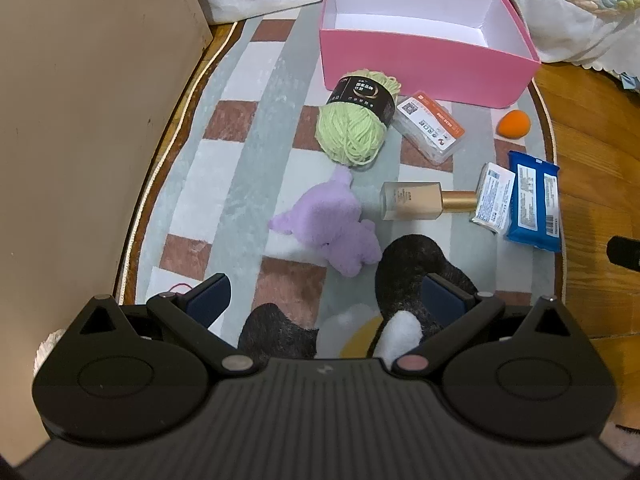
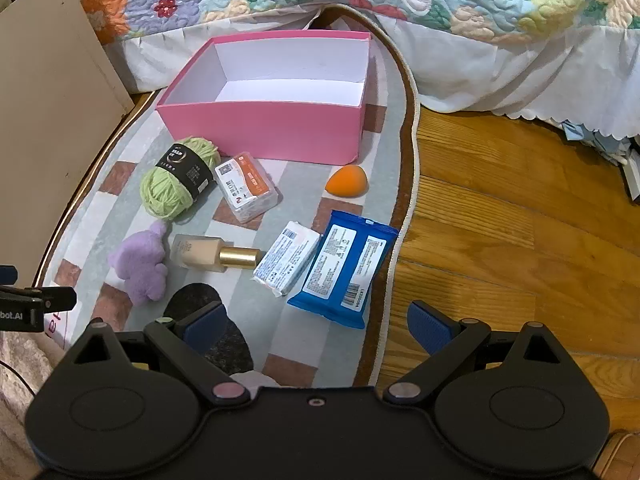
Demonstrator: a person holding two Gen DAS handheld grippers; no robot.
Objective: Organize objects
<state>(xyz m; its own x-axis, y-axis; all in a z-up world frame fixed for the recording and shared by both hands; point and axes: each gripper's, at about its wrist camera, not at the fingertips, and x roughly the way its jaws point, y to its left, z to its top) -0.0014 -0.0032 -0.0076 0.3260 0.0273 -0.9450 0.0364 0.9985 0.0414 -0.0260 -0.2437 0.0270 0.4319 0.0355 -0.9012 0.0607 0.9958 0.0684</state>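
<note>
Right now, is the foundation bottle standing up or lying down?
Lying down. The foundation bottle rests on its side on the rug, gold cap pointing toward the white packet.

Readable text in the scene

The left hand-held gripper (image 2: 24, 304), at the right wrist view's left edge, carries white letters "bot.AI". Print on the yarn band (image 1: 362, 98), card case (image 1: 430, 124) and blue wipes pack (image 1: 534, 200) is too small to read.
</note>
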